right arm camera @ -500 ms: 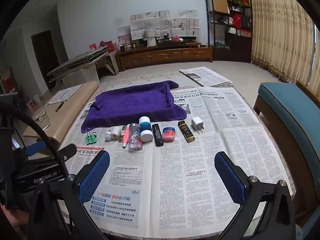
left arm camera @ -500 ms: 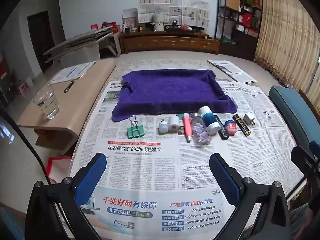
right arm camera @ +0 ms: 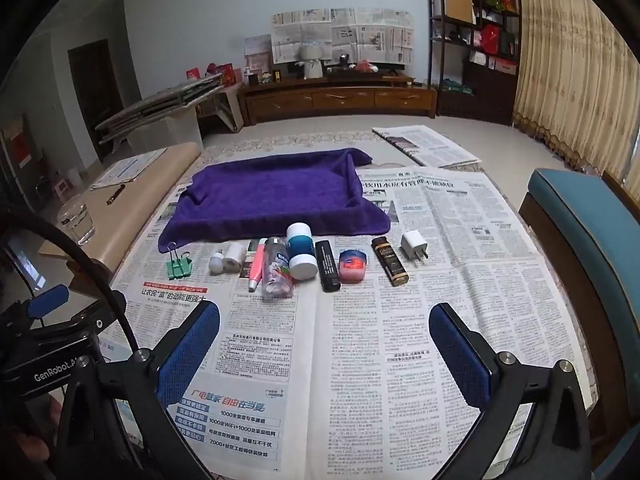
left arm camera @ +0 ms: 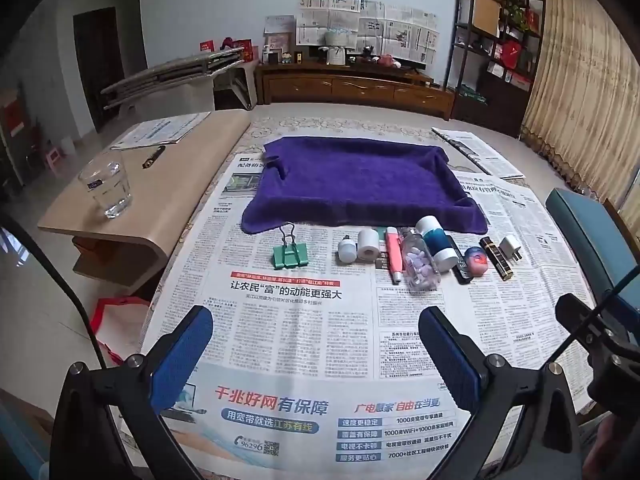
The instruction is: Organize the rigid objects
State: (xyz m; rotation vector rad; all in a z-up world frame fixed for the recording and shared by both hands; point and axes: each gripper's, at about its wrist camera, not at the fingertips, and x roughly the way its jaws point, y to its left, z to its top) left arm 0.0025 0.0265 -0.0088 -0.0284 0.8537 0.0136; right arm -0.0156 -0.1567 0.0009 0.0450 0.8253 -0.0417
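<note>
A row of small items lies on the newspaper in front of a purple towel: green binder clips, a white bulb, a white roll, a pink pen, a clear bottle, a teal-and-white jar, a black stick, a red tin, a dark tube and a white charger. My left gripper and right gripper are open and empty, well short of the row.
A beige side table at the left holds a glass of water, a pen and papers. A teal cushioned seat stands at the right. Newspaper covers the floor area; another paper lies beyond the towel.
Both grippers have shifted slightly forward, and the objects look a little nearer. Nothing was grasped or moved.
</note>
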